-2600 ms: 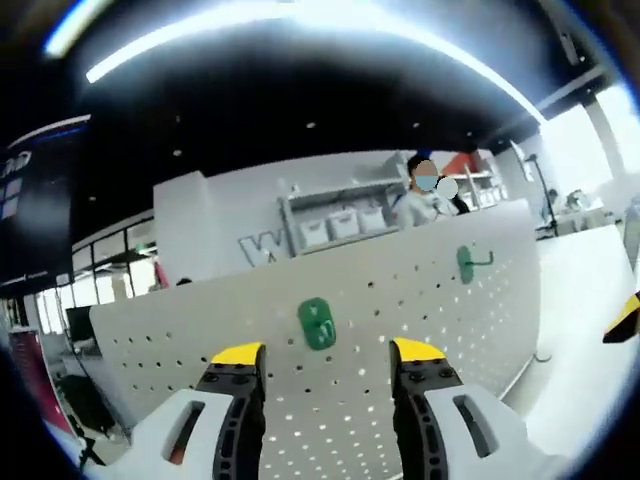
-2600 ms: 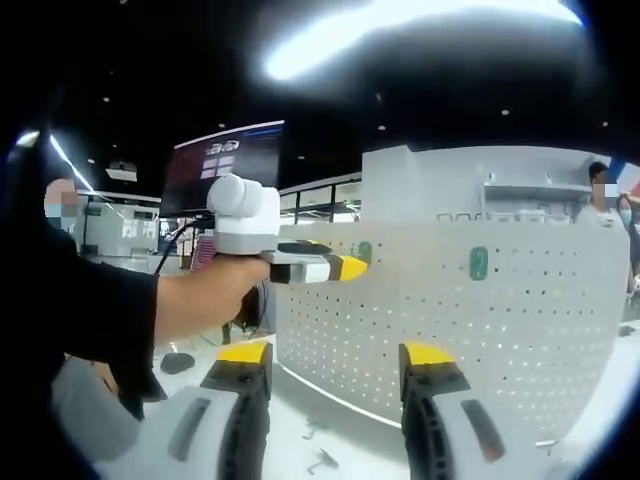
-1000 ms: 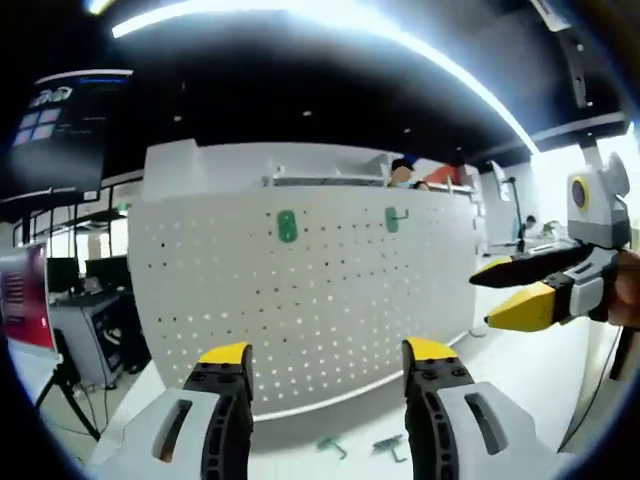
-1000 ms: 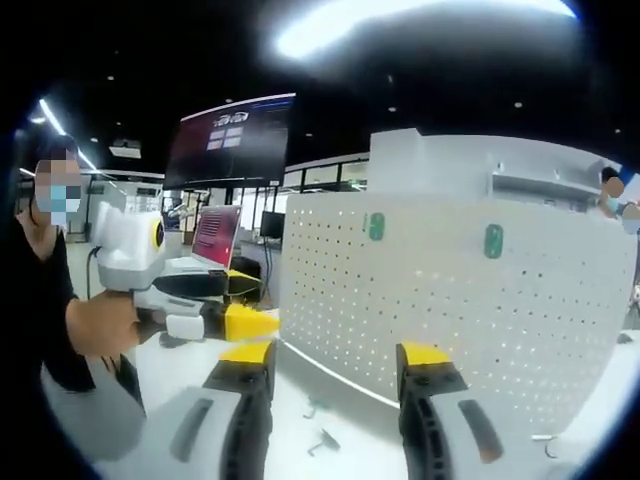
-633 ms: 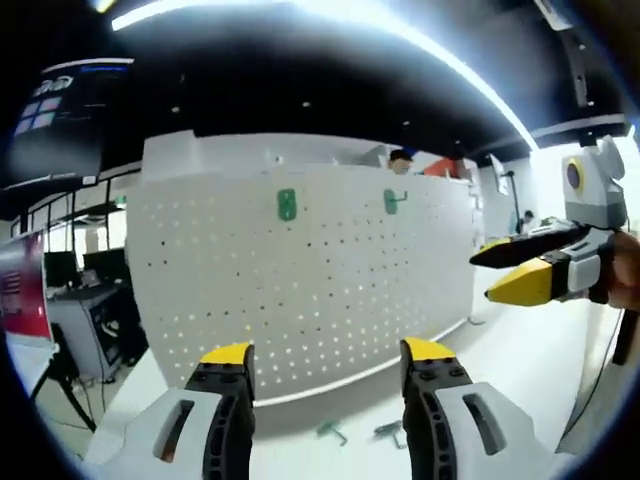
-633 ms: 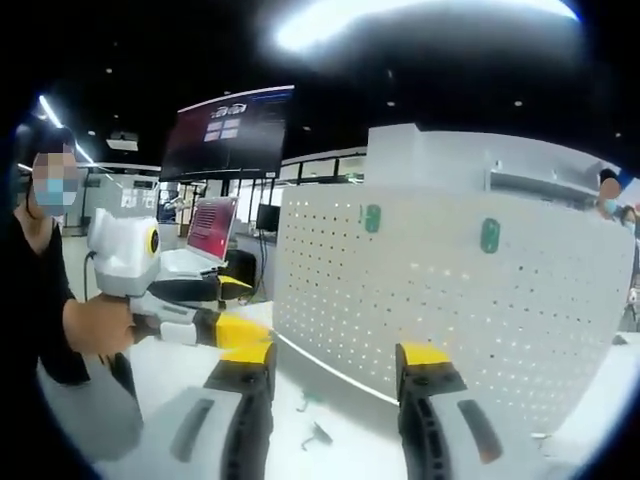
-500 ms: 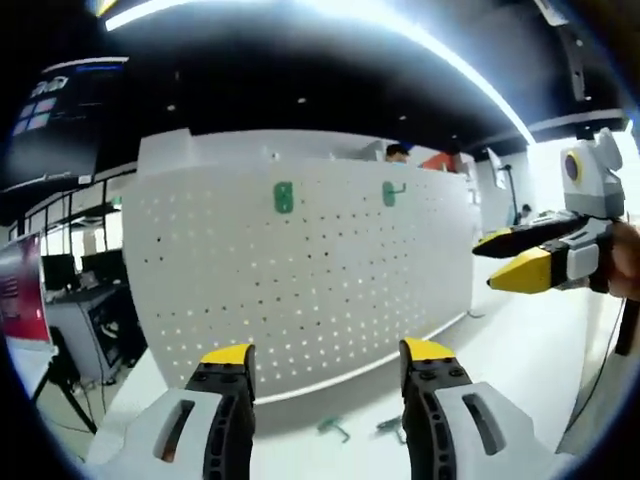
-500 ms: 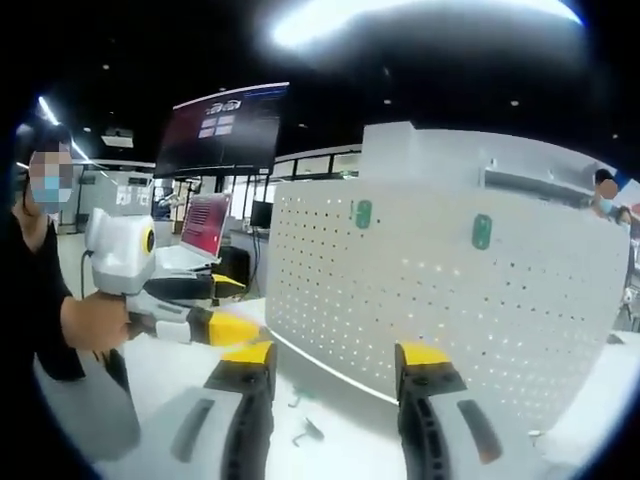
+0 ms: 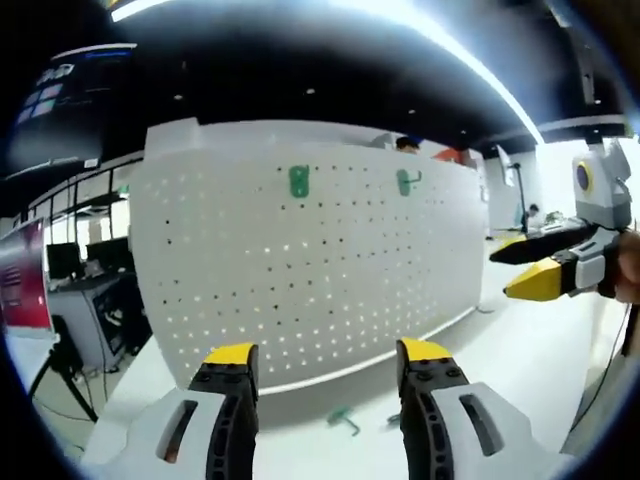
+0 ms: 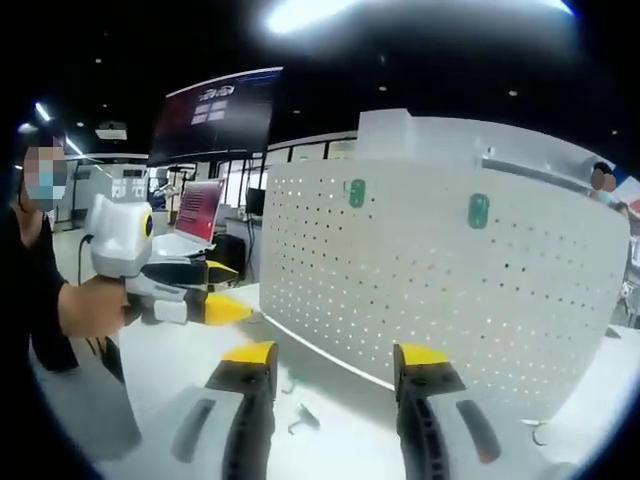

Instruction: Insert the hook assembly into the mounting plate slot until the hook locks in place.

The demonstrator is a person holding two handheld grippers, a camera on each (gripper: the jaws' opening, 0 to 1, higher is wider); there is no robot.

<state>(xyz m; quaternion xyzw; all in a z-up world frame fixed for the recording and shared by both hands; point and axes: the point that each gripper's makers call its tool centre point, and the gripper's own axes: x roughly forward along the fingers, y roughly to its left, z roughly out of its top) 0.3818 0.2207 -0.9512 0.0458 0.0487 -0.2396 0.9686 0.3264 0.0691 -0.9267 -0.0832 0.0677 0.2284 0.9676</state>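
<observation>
Left gripper [image 9: 327, 355], right gripper [image 10: 330, 357] agape facing pegboard [image 9: 300, 270]

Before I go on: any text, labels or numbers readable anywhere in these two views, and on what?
Dark overhead screen: pale marks, too blurred to read.
Laptop screen: reddish, no text readable.
Pegboard and its green hook mounts: no lettering visible.
Left gripper, right gripper: no labels visible.
</observation>
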